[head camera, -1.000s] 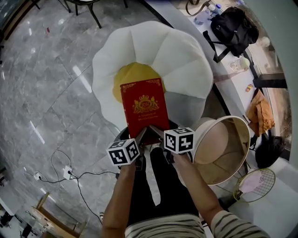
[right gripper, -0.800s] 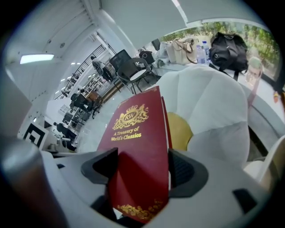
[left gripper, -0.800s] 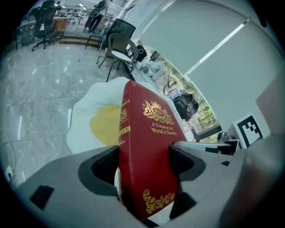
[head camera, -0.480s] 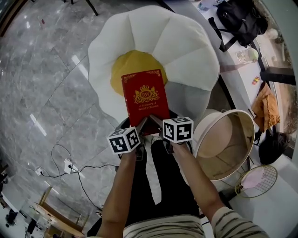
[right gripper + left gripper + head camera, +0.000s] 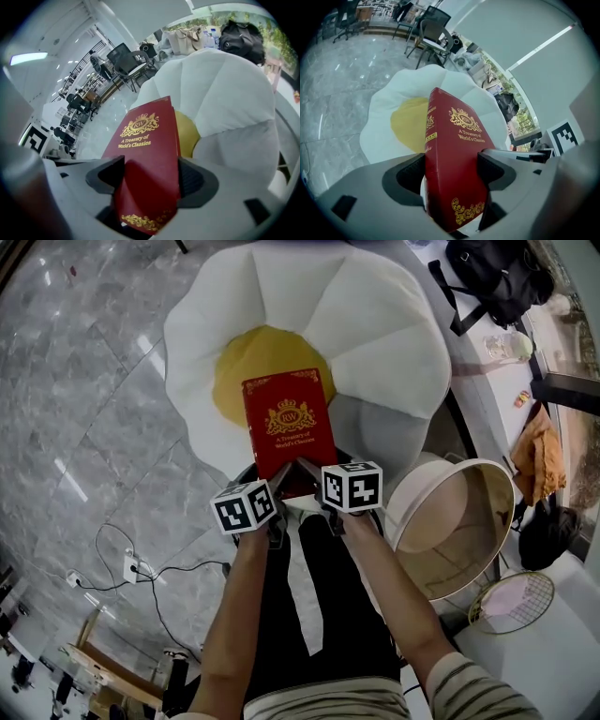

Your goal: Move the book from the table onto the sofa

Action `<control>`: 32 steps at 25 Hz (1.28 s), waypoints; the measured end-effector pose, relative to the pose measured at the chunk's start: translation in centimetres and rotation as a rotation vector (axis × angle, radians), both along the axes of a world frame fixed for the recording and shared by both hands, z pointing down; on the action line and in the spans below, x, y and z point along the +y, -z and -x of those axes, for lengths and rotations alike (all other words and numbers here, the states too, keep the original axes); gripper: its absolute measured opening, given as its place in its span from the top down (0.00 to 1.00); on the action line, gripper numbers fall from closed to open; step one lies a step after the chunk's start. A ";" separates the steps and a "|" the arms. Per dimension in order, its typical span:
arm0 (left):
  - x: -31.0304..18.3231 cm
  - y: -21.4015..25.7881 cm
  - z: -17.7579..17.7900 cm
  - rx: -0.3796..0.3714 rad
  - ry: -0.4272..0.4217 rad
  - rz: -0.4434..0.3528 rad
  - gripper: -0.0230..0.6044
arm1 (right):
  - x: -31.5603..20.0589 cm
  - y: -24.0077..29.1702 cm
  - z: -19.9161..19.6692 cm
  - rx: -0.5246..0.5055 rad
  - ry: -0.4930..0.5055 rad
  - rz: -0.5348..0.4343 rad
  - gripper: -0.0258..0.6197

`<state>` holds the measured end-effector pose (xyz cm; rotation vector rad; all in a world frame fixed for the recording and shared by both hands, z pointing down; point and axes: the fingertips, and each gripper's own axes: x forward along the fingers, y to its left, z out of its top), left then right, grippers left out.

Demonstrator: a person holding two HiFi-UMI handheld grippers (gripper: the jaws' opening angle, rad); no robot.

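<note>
Two clamps: left gripper (image 5: 452,171), right gripper (image 5: 152,176) pinch the book (image 5: 289,432) at near end.
Change: book further over sofa (image 5: 366,324) now; lowering seems next.

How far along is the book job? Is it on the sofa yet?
Done: the book is picked up. In hand: the left gripper and right gripper are both shut on its near end, holding it out over the sofa, above the yellow seat. Left: lower it onto the seat and let go.
</note>
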<state>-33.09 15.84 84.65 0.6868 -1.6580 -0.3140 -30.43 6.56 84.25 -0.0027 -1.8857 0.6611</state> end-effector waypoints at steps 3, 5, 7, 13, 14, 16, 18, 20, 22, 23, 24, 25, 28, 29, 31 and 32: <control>0.0 -1.4 0.4 0.003 -0.004 0.011 0.39 | 0.0 -1.5 0.4 0.011 -0.008 0.006 0.40; 0.1 -2.4 0.6 0.008 -0.005 0.017 0.39 | 0.0 -2.5 0.5 0.022 -0.009 0.009 0.40; 0.1 -3.3 0.7 0.016 -0.004 0.016 0.39 | 0.1 -3.4 0.7 0.033 -0.007 0.007 0.40; 0.1 -5.6 1.1 0.048 -0.008 -0.004 0.39 | 0.2 -5.7 1.2 0.054 0.001 0.012 0.41; 0.1 -6.0 1.1 0.057 -0.012 -0.008 0.39 | 0.2 -6.1 1.3 0.055 0.002 0.012 0.41; -0.1 -6.8 1.2 0.075 -0.018 -0.011 0.40 | -0.1 -6.8 1.5 0.054 0.002 0.010 0.42; -0.4 -7.6 1.4 0.088 -0.024 -0.012 0.40 | -0.4 -7.6 1.7 0.053 -0.006 0.013 0.42; -0.5 -8.4 1.6 0.096 -0.021 -0.014 0.40 | -0.6 -8.4 2.0 0.056 -0.008 0.013 0.42; -0.6 -9.1 1.7 0.108 -0.005 -0.018 0.40 | -0.7 -9.1 2.3 0.061 0.002 0.006 0.42; -0.6 -9.4 1.8 0.112 0.004 -0.020 0.40 | -0.7 -9.4 2.4 0.066 0.008 0.001 0.42; -0.6 -9.7 1.8 0.115 0.009 -0.021 0.40 | -0.8 -9.7 2.4 0.071 0.013 -0.003 0.42; -0.6 -10.0 1.9 0.116 0.012 -0.023 0.40 | -0.9 -9.9 2.5 0.075 0.015 -0.007 0.42; -1.0 -10.6 2.3 0.110 0.008 -0.023 0.40 | -1.2 -10.5 2.8 0.068 0.011 -0.009 0.42; -1.1 -10.8 2.4 0.106 0.004 -0.020 0.40 | -1.3 -10.7 3.0 0.062 0.009 -0.010 0.42; -1.2 -11.1 2.9 0.096 -0.002 -0.015 0.40 | -1.5 -11.0 3.4 0.051 0.007 -0.016 0.42; -1.3 -11.3 3.1 0.091 -0.004 -0.013 0.40 | -1.5 -11.2 3.6 0.045 0.008 -0.019 0.42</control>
